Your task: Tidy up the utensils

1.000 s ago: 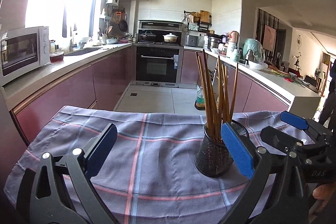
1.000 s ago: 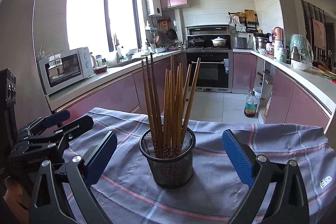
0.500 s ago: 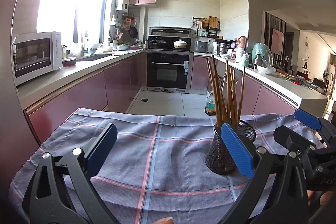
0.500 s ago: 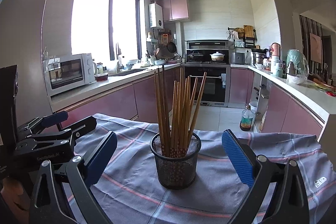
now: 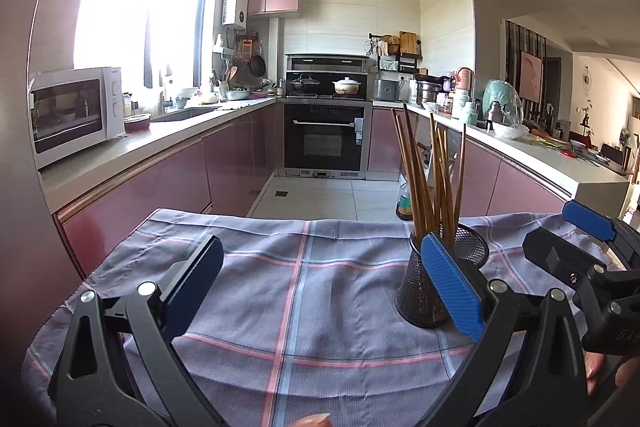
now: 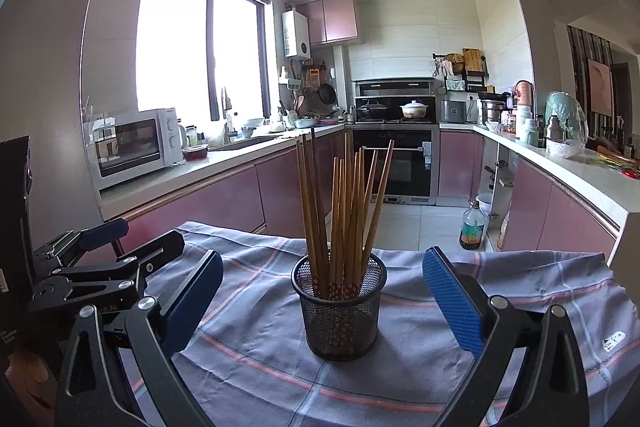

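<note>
Both grippers — left gripper (image 5: 320,291), right gripper (image 6: 320,295) — are hovering released and empty, mesh holder (image 6: 339,311) of chopsticks (image 6: 344,211) sitting frame-centre on the tabletop cloth (image 6: 400,379) — any jaw nudge is risking tipping it.

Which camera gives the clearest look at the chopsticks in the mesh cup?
The right wrist view: the chopsticks stand centred and unobstructed. In the left wrist view they sit off right, partly behind a blue gripper pad.

- Bright window (image 6: 200,47) far left of the fingers
- Pink cabinets (image 6: 224,199) along both sides
- Black oven (image 5: 325,141) straight ahead
- Pale tiled floor (image 5: 320,197)
- White microwave (image 6: 134,145) at left
</note>
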